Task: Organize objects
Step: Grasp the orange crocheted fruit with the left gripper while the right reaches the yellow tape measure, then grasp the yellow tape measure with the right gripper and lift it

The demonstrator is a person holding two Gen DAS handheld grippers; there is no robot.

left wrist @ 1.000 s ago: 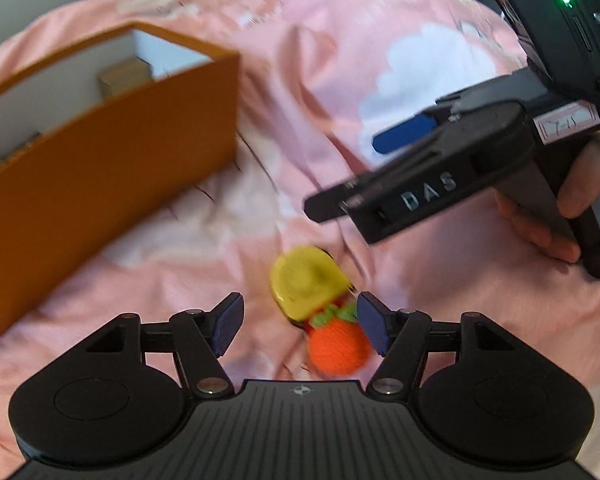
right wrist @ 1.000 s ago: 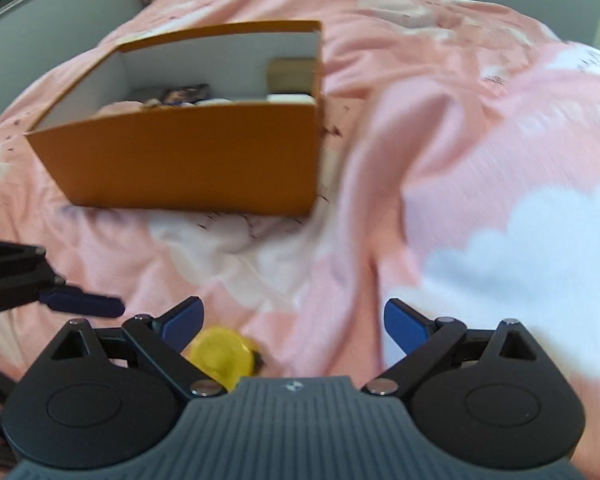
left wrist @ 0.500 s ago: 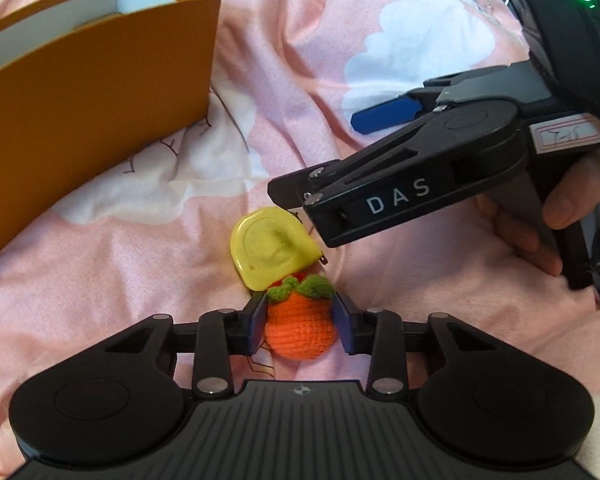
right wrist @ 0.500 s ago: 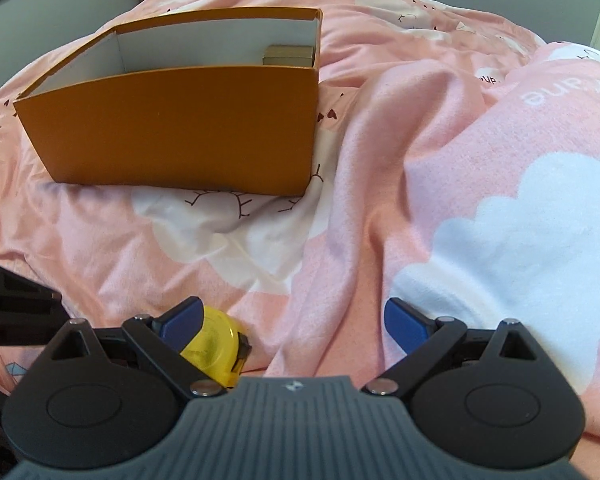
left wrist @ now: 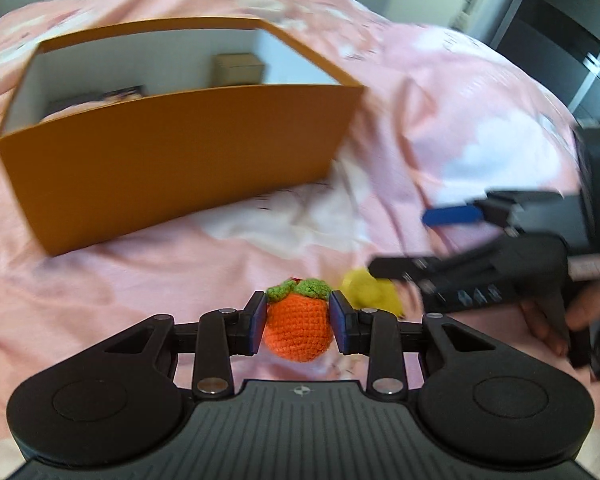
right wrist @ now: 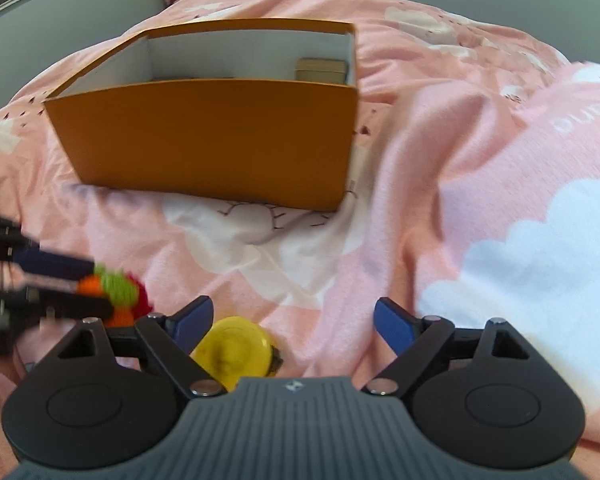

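An orange toy [left wrist: 298, 330] is clamped by the left gripper [left wrist: 299, 330]; the box [left wrist: 172, 164] lies ahead. A yellow disc [right wrist: 234, 350] sits between the right gripper's [right wrist: 294, 322] closing jaws, untouched.

An orange crocheted fruit [left wrist: 297, 330] with green leaves is clamped upright, lifted off the bed. A yellow round tape measure [right wrist: 233, 351] lies flat on the bed, before the open orange box [right wrist: 220, 140].

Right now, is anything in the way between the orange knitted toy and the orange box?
Only bare pink bedding lies between the knitted toy, clamped in the left gripper, and the orange box. The box's tall front wall faces the toy, so it must go over it.
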